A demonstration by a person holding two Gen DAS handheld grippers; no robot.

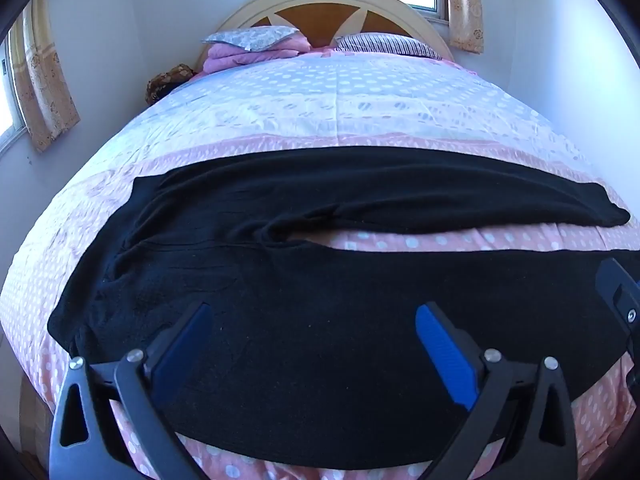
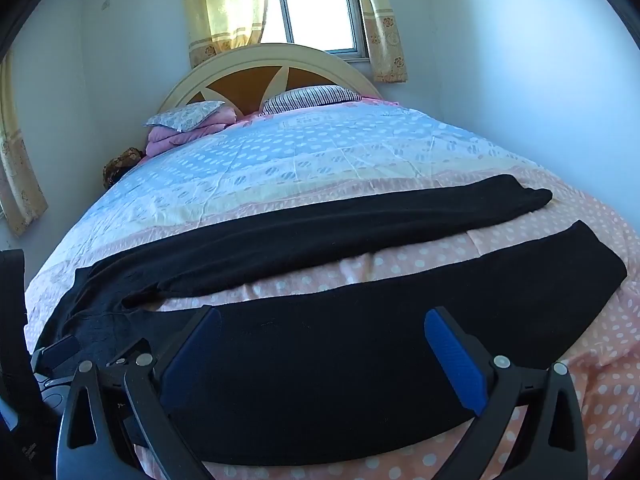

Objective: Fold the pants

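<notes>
While the black pants (image 1: 280, 248) are lying flat across the near part of the bed (image 1: 320, 112), both grippers are hovering over the near leg with nothing between their fingers. The pants are spreading sideways: the waist is lying toward the left side of the bed, and the two legs are running to the right, with a strip of the pink dotted bedspread (image 2: 420, 264) showing between them. The far leg is ending near the right edge of the bed, and its end looks slightly bunched.

The left gripper (image 1: 314, 320) is standing with its jaws wide apart, and its blue pads (image 1: 444, 352) are pointing over the part of the pants close to the waist. I cannot tell if the fingertips are touching the cloth. The right gripper (image 2: 324, 320) is also standing wide apart, over the near leg further to the right, and it is holding nothing. In the left wrist view a piece of the right gripper is appearing at the right edge, and in the right wrist view a piece of the left gripper is appearing at the lower left.

At the head of the bed a folded pink blanket (image 1: 256, 54) is carrying a flowered pillow (image 1: 254, 36), and a striped pillow (image 1: 388, 45) is lying beside them, before the rounded headboard (image 1: 320, 4). Behind it, yellow curtains (image 2: 224, 4) are hanging at a bright window (image 2: 316, 8).
</notes>
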